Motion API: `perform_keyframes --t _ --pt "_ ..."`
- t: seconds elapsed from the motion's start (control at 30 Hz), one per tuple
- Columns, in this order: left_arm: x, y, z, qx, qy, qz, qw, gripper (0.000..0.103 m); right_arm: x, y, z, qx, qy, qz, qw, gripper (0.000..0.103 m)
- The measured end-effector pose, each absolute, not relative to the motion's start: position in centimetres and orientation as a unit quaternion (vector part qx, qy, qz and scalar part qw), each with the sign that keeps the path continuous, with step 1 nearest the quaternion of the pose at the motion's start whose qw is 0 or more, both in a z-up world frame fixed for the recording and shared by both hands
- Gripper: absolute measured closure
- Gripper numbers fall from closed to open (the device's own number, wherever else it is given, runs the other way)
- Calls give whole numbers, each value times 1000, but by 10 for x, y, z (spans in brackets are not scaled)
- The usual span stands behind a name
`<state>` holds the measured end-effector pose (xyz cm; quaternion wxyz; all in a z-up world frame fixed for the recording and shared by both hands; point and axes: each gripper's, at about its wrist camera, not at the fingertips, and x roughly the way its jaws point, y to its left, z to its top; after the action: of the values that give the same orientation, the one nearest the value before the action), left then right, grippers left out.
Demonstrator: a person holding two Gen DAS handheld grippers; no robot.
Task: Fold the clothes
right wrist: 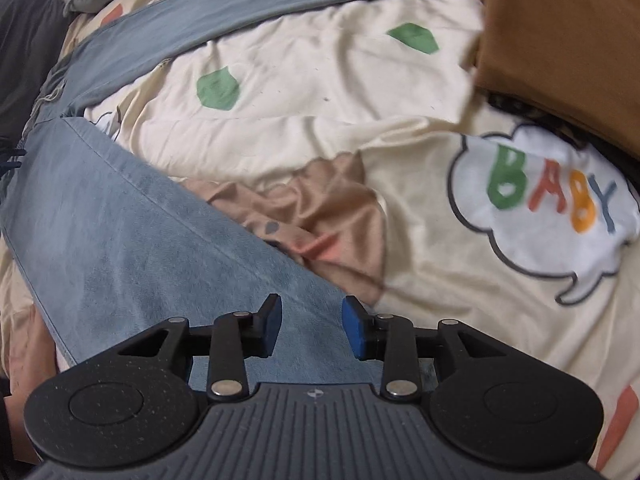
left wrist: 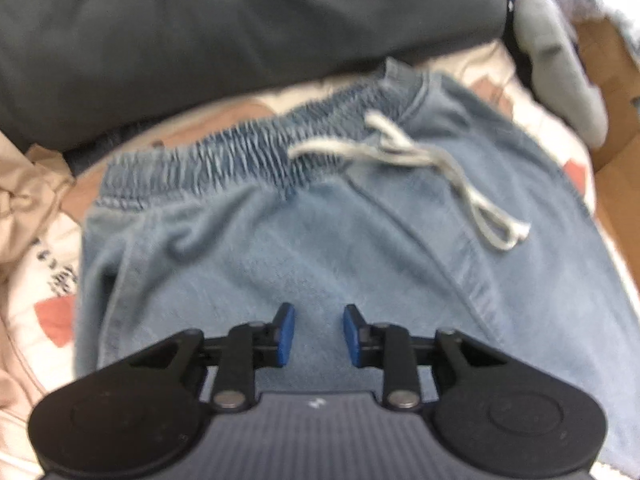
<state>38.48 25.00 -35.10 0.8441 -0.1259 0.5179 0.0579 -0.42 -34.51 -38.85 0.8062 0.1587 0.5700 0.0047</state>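
Observation:
Light blue denim trousers (left wrist: 280,248) lie spread on a patterned bedsheet (right wrist: 320,80). Their elastic waistband (left wrist: 248,152) and white drawstring (left wrist: 420,160) face away from me in the left wrist view. My left gripper (left wrist: 319,336) hovers over the seat of the trousers, jaws apart with nothing between the blue pads. In the right wrist view one trouser leg (right wrist: 140,240) runs under my right gripper (right wrist: 312,328), and the other leg (right wrist: 240,4) stretches across the top. The right jaws stand apart above the cloth, not pinching it.
A dark grey garment (left wrist: 220,20) lies beyond the waistband. A grey sleeve (left wrist: 560,76) and a cardboard box (left wrist: 616,92) sit at the right. A brown cushion (right wrist: 568,40) lies at the upper right of the sheet's "BABY" print (right wrist: 548,196). Beige cloth (left wrist: 28,192) bunches at the left.

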Motion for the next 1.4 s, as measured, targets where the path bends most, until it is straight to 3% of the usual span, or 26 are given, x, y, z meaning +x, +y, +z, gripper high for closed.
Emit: perform_keyframes --t 0.13,0.23,0.5,0.7,0.83,1.13,1.4 --pt "393 254 -360 -92 518 85 846 70 7 -340 -393 150 570 10 807 63" --pt "402 266 -361 -74 517 126 844 56 12 -335 -400 146 576 12 804 63" --pt "419 296 -365 -85 510 136 845 64 16 -329 -417 136 593 5 794 64" --pt "433 315 -363 -152 524 156 823 67 19 -328 -416 129 601 7 789 64" --pt "426 317 -340 -189 525 168 813 77 23 -330 -407 135 600 5 788 64" --pt "443 287 -283 -162 518 105 833 77 57 -342 -359 119 555 23 823 64" --pt "496 233 -282 -151 504 52 849 75 127 -352 -353 87 504 14 859 64"
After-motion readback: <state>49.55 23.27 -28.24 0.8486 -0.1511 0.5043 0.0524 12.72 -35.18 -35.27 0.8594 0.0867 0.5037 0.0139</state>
